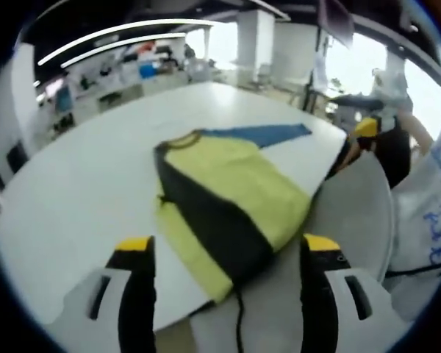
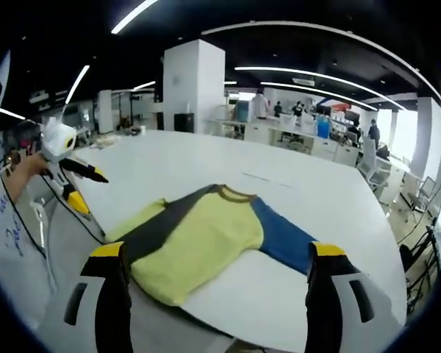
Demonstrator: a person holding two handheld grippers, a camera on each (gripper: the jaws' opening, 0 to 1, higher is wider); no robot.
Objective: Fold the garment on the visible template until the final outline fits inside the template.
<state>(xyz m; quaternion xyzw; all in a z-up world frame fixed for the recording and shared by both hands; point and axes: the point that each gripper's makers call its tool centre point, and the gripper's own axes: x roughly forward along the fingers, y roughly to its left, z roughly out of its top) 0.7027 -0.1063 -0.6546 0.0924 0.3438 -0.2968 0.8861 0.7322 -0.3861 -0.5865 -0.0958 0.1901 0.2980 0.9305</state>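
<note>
From my left gripper view, the garment lies on the table near its near edge, one sleeve stretched to the far right. My left gripper hangs just near of it — jaws apart on either side. The right gripper sits off the table's right edge.

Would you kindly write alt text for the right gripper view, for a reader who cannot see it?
A yellow shirt with one dark sleeve and one blue sleeve lies flat on a white table, between the open right gripper. The left gripper shows at the left edge.
</note>
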